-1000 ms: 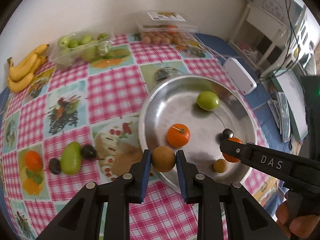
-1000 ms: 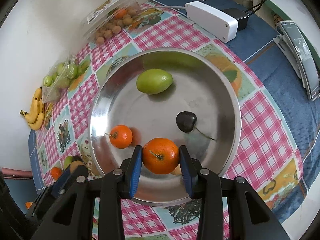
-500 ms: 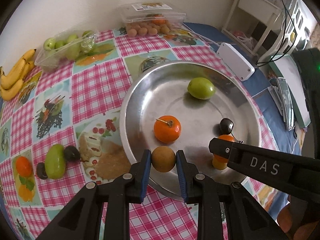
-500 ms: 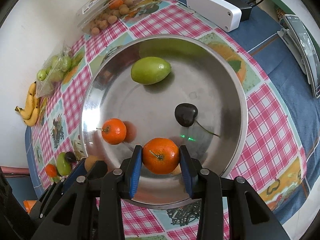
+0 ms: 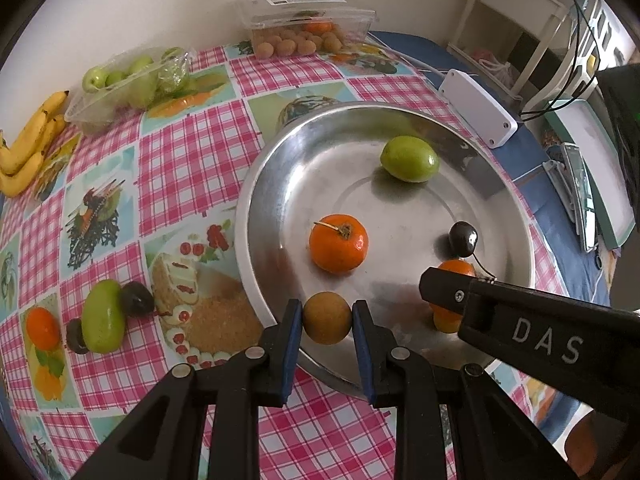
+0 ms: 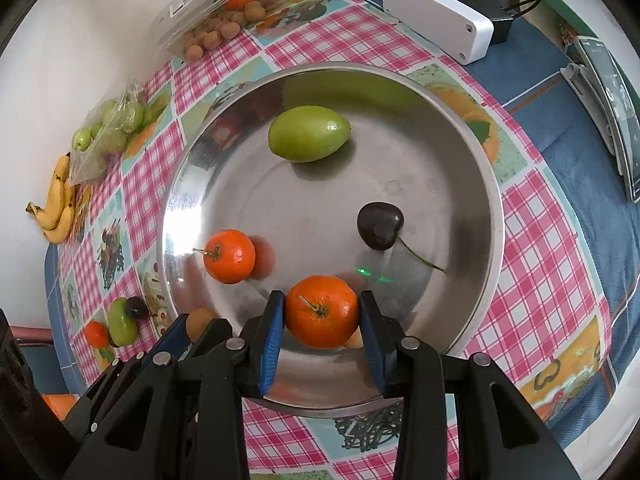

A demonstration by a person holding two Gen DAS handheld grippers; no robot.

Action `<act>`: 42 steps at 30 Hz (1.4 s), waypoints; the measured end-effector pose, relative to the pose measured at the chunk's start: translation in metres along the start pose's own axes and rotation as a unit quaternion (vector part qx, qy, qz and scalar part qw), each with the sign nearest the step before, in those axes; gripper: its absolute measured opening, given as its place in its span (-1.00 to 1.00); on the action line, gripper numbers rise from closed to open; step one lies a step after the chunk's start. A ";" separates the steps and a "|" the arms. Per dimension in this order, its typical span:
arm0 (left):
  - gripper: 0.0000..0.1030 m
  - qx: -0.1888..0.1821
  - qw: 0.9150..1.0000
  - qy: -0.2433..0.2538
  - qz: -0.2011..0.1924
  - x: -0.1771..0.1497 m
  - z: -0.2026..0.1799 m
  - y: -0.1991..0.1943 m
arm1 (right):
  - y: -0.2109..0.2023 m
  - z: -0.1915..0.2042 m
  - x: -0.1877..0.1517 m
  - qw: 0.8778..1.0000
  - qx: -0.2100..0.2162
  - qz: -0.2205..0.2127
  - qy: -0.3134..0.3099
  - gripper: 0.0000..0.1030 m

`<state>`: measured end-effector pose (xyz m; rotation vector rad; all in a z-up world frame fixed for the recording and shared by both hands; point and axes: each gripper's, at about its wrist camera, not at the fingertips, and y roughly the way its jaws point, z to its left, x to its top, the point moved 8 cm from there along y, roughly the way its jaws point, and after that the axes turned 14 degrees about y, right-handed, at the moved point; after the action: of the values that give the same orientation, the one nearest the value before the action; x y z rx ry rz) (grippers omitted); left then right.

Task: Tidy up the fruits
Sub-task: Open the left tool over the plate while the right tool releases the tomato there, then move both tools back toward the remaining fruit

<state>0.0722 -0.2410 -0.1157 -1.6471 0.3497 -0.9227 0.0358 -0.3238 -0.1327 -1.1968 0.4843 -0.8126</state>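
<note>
Left tongs (image 5: 327, 316) grip brown fruit (image 5: 327, 317), right tongs (image 6: 322, 314) grip tangerine (image 6: 322, 311), over steel tray (image 6: 486, 184) holding cherry (image 6: 379, 226), green fruit (image 6: 308, 133), second tangerine (image 6: 229, 256).

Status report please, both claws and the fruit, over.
Left claw shut on brown round fruit over steel plate rim. Right claw shut on orange above plate. Cherry, green fruit, second orange already in. Nothing blocking.
</note>
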 end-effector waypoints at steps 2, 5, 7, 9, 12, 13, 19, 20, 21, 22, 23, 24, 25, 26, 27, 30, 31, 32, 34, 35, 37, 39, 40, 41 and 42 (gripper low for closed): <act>-0.46 0.000 1.000 0.002 0.001 0.000 -0.001 0.000 | 0.001 0.001 -0.001 1.000 0.000 0.001 -0.002 -0.24; -0.46 0.000 1.000 0.002 0.002 0.000 -0.001 0.001 | 0.001 0.002 -0.001 1.000 -0.001 0.003 -0.004 -0.24; -0.46 0.000 1.000 0.003 0.004 0.000 -0.002 0.001 | 0.001 0.003 -0.002 1.000 0.000 0.005 -0.006 -0.24; -0.46 -0.001 1.000 0.006 0.007 -0.001 -0.004 0.001 | 0.001 0.004 -0.002 1.000 0.000 0.006 -0.007 -0.24; -0.44 -0.002 1.000 0.008 0.010 -0.001 -0.006 0.002 | 0.000 0.006 -0.001 1.000 0.007 0.006 -0.008 -0.24; -0.43 -0.001 1.000 0.010 0.010 -0.001 -0.007 0.002 | -0.001 0.006 -0.001 1.000 0.009 0.006 -0.008 -0.24; -0.43 -0.001 1.000 0.011 0.013 -0.002 -0.007 0.000 | -0.007 0.010 0.000 1.000 0.017 0.001 -0.010 -0.17; -0.43 -0.003 1.000 0.009 0.013 -0.002 -0.006 -0.002 | -0.008 0.011 0.000 1.000 0.019 0.000 -0.010 -0.17; -0.43 -0.006 1.000 0.003 0.011 -0.001 -0.003 -0.004 | -0.009 0.011 0.001 1.000 0.020 -0.002 -0.010 -0.17; -0.43 -0.008 1.000 -0.003 0.010 -0.001 0.000 -0.005 | -0.010 0.011 0.001 1.000 0.021 -0.004 -0.010 -0.17; -0.39 -0.006 1.000 -0.008 0.011 -0.002 0.003 -0.007 | -0.012 0.010 0.002 1.000 0.021 -0.006 -0.009 -0.17; -0.38 0.004 1.000 -0.016 0.013 -0.003 0.011 -0.010 | -0.012 0.011 0.003 1.000 0.021 -0.007 -0.009 -0.17; -0.37 0.008 1.000 -0.022 0.011 -0.003 0.016 -0.012 | -0.013 0.010 0.003 1.000 0.020 -0.008 -0.010 -0.17; -0.36 0.009 0.999 -0.030 0.008 -0.003 0.022 -0.014 | -0.013 0.010 0.003 1.000 0.019 -0.008 -0.010 -0.17; -0.36 0.011 0.999 -0.042 0.006 -0.004 0.030 -0.016 | -0.013 0.010 0.003 1.000 0.019 -0.009 -0.011 -0.17; -0.34 0.025 0.995 -0.094 0.005 -0.013 0.062 -0.023 | -0.014 0.012 0.001 1.000 0.014 -0.012 -0.018 -0.17; -0.34 0.030 0.994 -0.109 0.005 -0.017 0.070 -0.024 | -0.014 0.013 0.001 1.000 0.012 -0.014 -0.021 -0.17; -0.34 0.034 0.992 -0.124 0.004 -0.020 0.079 -0.027 | -0.014 0.015 0.000 0.999 0.010 -0.016 -0.026 -0.18; -0.34 0.047 0.987 -0.156 0.003 -0.028 0.100 -0.033 | -0.014 0.019 -0.001 0.999 0.011 -0.017 -0.034 -0.18; -0.34 0.052 0.985 -0.167 0.002 -0.031 0.107 -0.035 | -0.014 0.022 -0.003 0.999 0.012 -0.016 -0.038 -0.18; -0.34 0.064 0.979 -0.194 0.001 -0.039 0.124 -0.039 | -0.013 0.026 -0.006 0.999 0.011 -0.016 -0.044 -0.18; -0.28 0.072 0.974 -0.215 0.001 -0.046 0.135 -0.043 | -0.013 0.030 -0.009 0.998 0.007 -0.018 -0.055 -0.18; -0.06 0.076 0.971 -0.227 0.002 -0.050 0.141 -0.044 | -0.012 0.032 -0.010 0.998 0.005 -0.017 -0.059 -0.18; 0.10 0.080 0.969 -0.234 0.004 -0.052 0.146 -0.044 | -0.011 0.034 -0.011 0.998 0.001 -0.016 -0.066 -0.15; 0.37 0.085 0.967 -0.242 0.004 -0.055 0.150 -0.044 | -0.010 0.036 -0.012 0.997 -0.003 -0.015 -0.072 -0.02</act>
<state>0.1350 -0.0883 -0.1005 -1.6470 -0.0568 -0.5013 0.0506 -0.2934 -0.1125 -1.2601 0.3512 -0.7456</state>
